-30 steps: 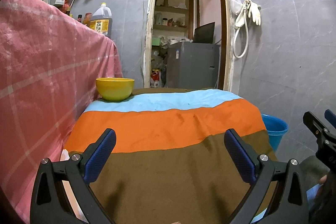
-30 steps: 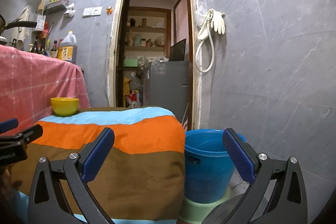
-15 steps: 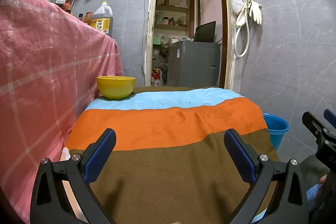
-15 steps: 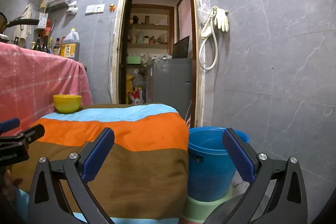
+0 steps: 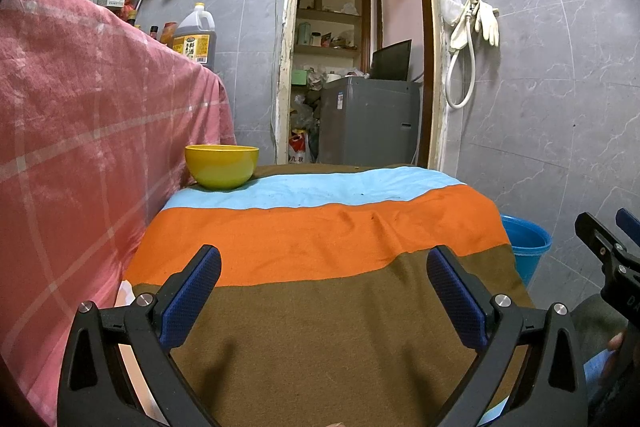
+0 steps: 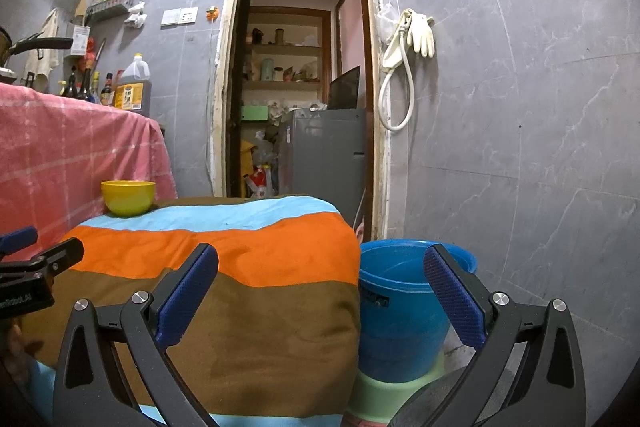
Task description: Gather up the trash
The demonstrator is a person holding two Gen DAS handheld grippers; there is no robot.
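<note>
Trash is not showing on the striped cloth from either wrist view, so we are treating this step as a search rather than a pick. Starting at the left, we are looking past the pink checked cover to the yellow bowl, which is sitting on the pale blue stripe at the far left corner — whether anything is lying inside it, we cannot tell from this low angle. Our left gripper is hanging over the brown stripe with its jaws spread wide and nothing between them. Moving right, our right gripper is likewise gaping and empty, pointing at the table's right edge. Just beside that edge the blue bucket is standing on a pale green base, and we are judging it to be the bin. To do this well, we are thinking of tilting a camera down over the bowl first, keeping the fingers wide, and only then committing — a blind grab at the rim could tip it.
</note>
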